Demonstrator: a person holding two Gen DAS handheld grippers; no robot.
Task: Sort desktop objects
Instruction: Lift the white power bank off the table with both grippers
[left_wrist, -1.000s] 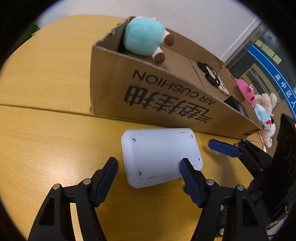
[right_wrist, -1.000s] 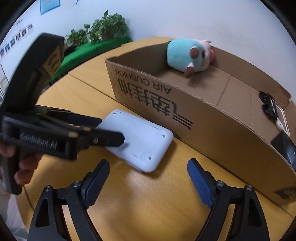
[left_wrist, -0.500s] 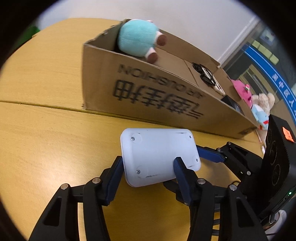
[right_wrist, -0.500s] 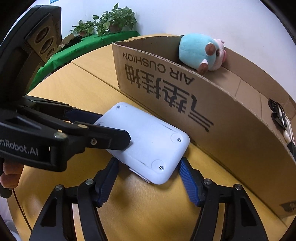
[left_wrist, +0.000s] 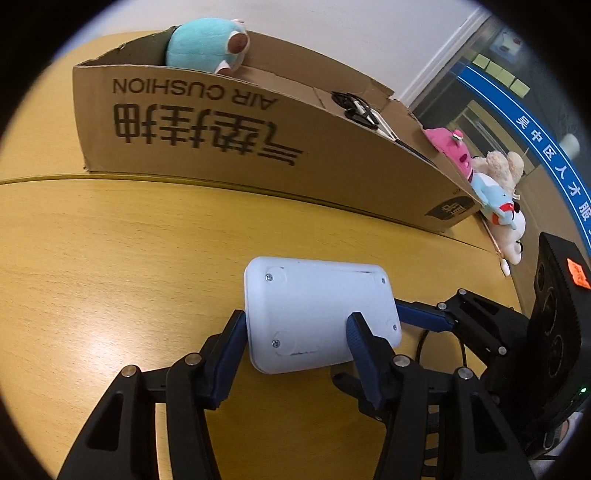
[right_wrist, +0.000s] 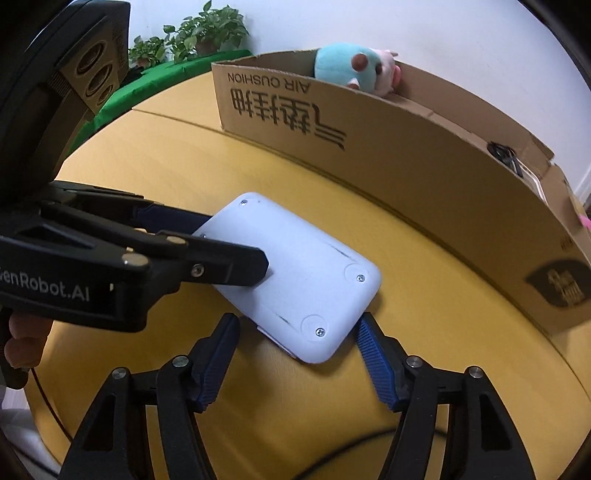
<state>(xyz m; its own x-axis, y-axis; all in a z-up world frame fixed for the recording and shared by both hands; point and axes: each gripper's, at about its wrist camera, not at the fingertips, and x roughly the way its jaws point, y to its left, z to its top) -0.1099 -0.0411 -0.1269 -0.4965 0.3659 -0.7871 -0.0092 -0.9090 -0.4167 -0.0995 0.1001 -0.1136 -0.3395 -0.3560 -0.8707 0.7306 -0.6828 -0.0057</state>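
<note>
Item: white device (left_wrist: 317, 314), flat, rounded corners, screwed underside up. Location: tilted above the yellow bench (left_wrist: 110, 258), in front of the cardboard box (left_wrist: 258, 147), well apart from its wall.

Left gripper (left_wrist: 295, 332): jaws closed on the short end of the white device, one blue pad at each side edge.

Right gripper (right_wrist: 295, 343): jaws set either side of the device's near corner; right pad touching or nearly so, left pad with a visible gap. Judged not yet clamped, still open.

Box contents: teal plush (left_wrist: 207, 48) at the far end; black scissors (left_wrist: 354, 109) further along. Other plush toys (left_wrist: 495, 192) lie beyond the box.

Handling note: the shell looks smooth and slippery, so the hold should stay square on the edges. Advised: carry the device level over the box wall, clear the rim fully, lower it into a bare stretch away from the plush, then release low.
</note>
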